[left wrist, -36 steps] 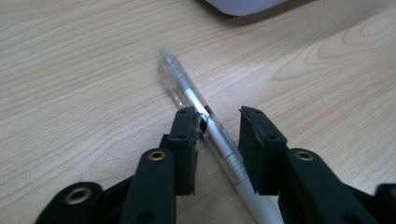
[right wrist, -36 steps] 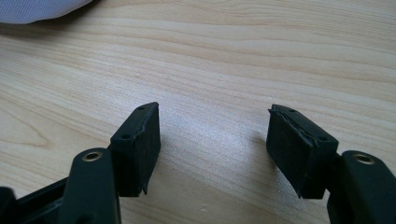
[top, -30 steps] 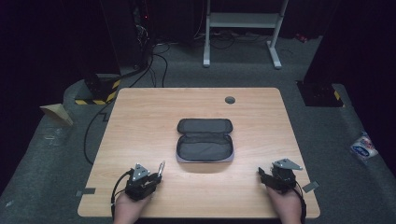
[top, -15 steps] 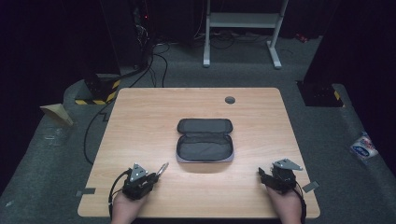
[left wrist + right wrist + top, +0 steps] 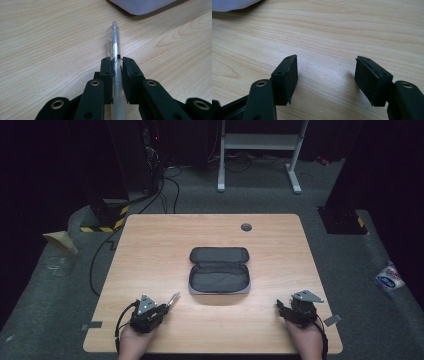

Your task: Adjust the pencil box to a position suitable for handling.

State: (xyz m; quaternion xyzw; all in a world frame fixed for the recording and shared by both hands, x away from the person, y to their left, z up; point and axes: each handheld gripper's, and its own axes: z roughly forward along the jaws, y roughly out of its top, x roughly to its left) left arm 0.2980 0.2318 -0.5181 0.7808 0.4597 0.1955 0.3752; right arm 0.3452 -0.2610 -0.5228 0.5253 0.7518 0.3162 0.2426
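Since the earlier high view, my left claw (image 5: pixel 167 303) has drawn its jaws in the last little way onto the pen (image 5: pixel 173 298), while both hands sit where they were in the lower part of the frame.

In the high view now, the pen pokes out of my left claw at lower left, its free end aimed up and to the right, toward the open pouch (image 5: pixel 220 271) lying in the middle of the worktop (image 5: pixel 150 245). My right claw (image 5: pixel 281 306) rests at lower right, well apart from the pouch and holding nothing.

In the left gripper view, my left claw (image 5: pixel 116 65) is clamped on the pen (image 5: pixel 113 41). The clear barrel runs straight up the frame along the line of the jaws, its capped tip at the top, pointing at the pale edge of the pouch (image 5: pixel 142 5) in the upper right. The pads catch the barrel lengthwise on a narrow strip, so I judge it could slide forward out of the grip, or pivot and droop, if I lift or swing quickly. It may also snag on the pouch rim as I bring it over.

In the right gripper view, my right claw (image 5: pixel 325 75) stands open over bare wood, with a corner of the pouch (image 5: pixel 232 4) at upper left.
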